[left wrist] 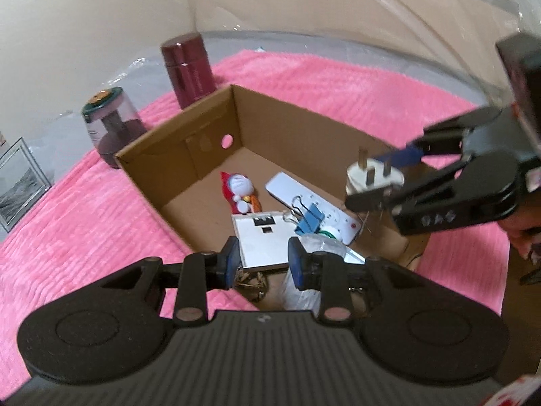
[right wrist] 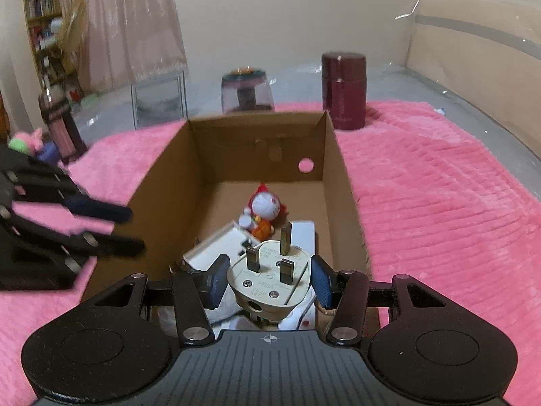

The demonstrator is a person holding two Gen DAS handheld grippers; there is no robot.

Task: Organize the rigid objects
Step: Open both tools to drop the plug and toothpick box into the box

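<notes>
We find a pink textured blanket point(right wrist: 439, 186) covering the work surface, with clear plastic sheeting point(left wrist: 389, 10) beyond its far edge and a plain pale wall behind. An open cardboard box point(right wrist: 341, 176) sits on the blanket. Inside it we note a small blue-and-white cat figurine point(left wrist: 238, 189), a white remote control point(left wrist: 304, 199), a blue binder clip point(left wrist: 311, 220) lying on the remote, and a white flat panel point(left wrist: 260, 240).

The right gripper point(right wrist: 268, 279) holds a cream three-pin plug point(right wrist: 270, 277) between its blue pads, pins pointing up and away, above the near end of the box. From the left wrist view the plug point(left wrist: 372, 179) hangs over the box's right-hand wall. The left gripper point(left wrist: 262, 260) has its fingers nearly together with nothing between them, above the near edge of the box.

Behind the box stand a maroon cylindrical flask point(right wrist: 343, 89) and a clear jar with a dark green lid point(right wrist: 247, 93), both upright. To the left of the room we record a pale curtain point(right wrist: 135, 23), a bookshelf point(right wrist: 42, 10) and a framed picture point(left wrist: 20, 182) leaning at the blanket's edge.
</notes>
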